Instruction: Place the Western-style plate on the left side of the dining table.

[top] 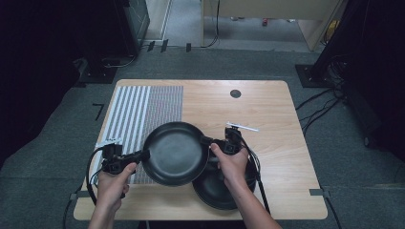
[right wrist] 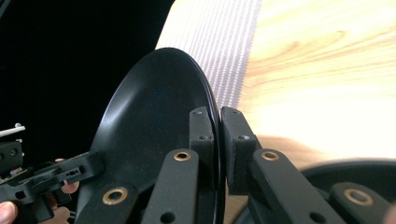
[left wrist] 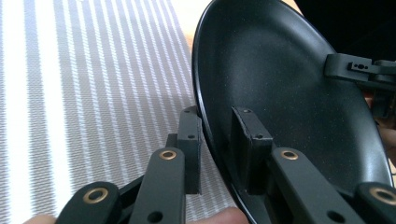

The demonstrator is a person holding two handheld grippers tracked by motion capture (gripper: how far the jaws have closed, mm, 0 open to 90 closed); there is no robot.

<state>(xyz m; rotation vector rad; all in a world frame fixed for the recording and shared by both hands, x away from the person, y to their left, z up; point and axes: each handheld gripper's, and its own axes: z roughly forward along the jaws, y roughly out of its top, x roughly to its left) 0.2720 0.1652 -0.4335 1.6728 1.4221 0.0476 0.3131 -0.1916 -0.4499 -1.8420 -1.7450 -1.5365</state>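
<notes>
A person stands at a wooden table (top: 267, 102) and holds a black two-jaw gripper in each hand, both clamped on the same black plate (top: 175, 152). The left gripper (top: 142, 154) grips the plate's rim on the side nearest it; in the left gripper view its jaws are closed down on the rim of the plate (left wrist: 280, 93), one pad on the underside and one pad inside the shallow bowl. The right gripper (top: 209, 141) grips the opposite rim; in the right gripper view its two pads pinch the thin edge of the plate (right wrist: 154, 126) tightly between them, with almost no gap. The plate sits between the two grippers, carried by both, its dark matte inside facing up toward the high camera. Beneath the left gripper and the plate's left part lies a striped grey and white mat (top: 143, 112), which extends away from the gripper toward the far side of the table. Directly below the right gripper and the hand that holds it rests a second black plate (top: 215, 191) on the table, partly covered by the carried plate. Just beyond the right gripper lies a small white strip (top: 242, 127) on the wood. From each gripper a black cable trails back toward the person
</notes>
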